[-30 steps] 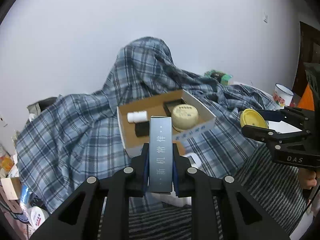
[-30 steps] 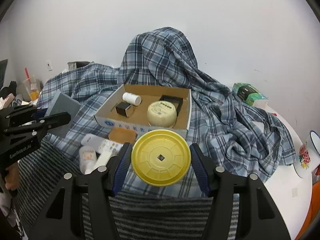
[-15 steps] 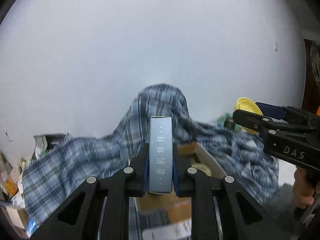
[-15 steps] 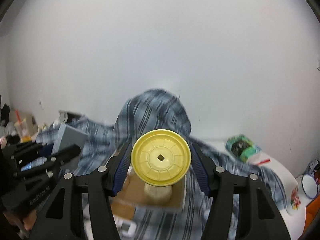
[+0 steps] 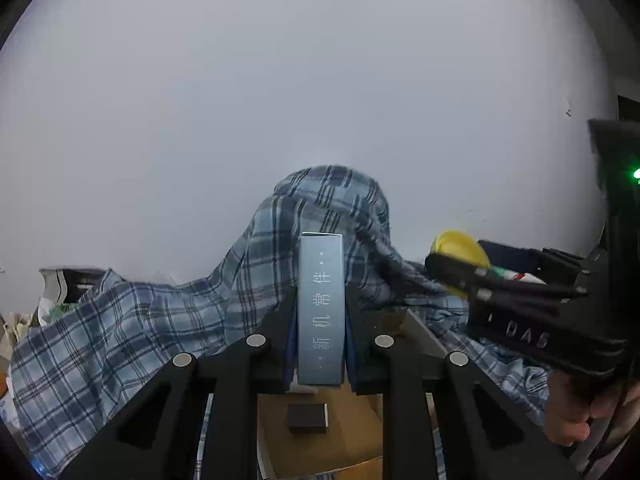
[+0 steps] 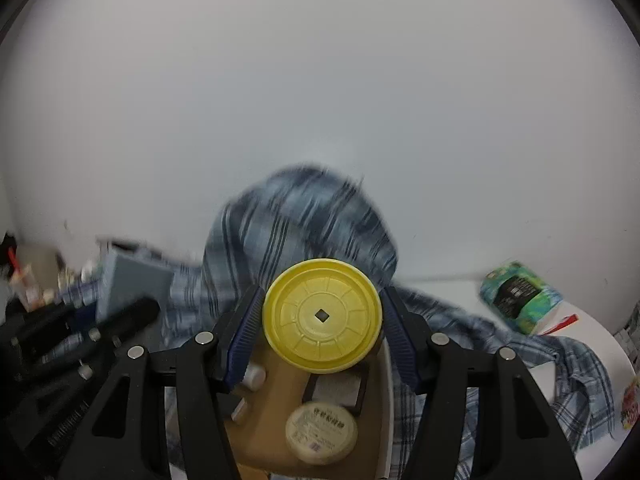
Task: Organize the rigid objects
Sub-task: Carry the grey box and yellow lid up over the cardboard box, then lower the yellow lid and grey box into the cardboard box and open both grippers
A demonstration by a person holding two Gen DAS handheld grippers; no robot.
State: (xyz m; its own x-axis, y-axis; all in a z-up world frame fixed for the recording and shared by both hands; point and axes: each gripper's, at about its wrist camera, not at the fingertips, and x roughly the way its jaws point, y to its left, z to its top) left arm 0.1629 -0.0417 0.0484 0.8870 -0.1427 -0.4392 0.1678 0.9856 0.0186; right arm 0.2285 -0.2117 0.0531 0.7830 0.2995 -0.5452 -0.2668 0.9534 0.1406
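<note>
Clamped upright between the closed jaws of the left gripper (image 5: 321, 332), a slim grey-blue rectangular carton (image 5: 321, 308) is carried above an open brown cardboard box (image 5: 332, 436) that lies on a blue plaid cloth (image 5: 120, 332). Being stiff and probably light, the carton is well taken by its two broad faces, as here; its smooth finish could slip under a loose hold. White Chinese characters, 新机常伴, are printed along its narrow side. A round yellow ribbed plastic lid (image 6: 322, 315) with a small square centre hole is held by its rim in the right gripper (image 6: 322, 332); it is judged thin and slightly flexible. Inside the box a cream round tin (image 6: 321, 434) with unreadable print is seen. "DAS" is read on the right gripper's body.
</note>
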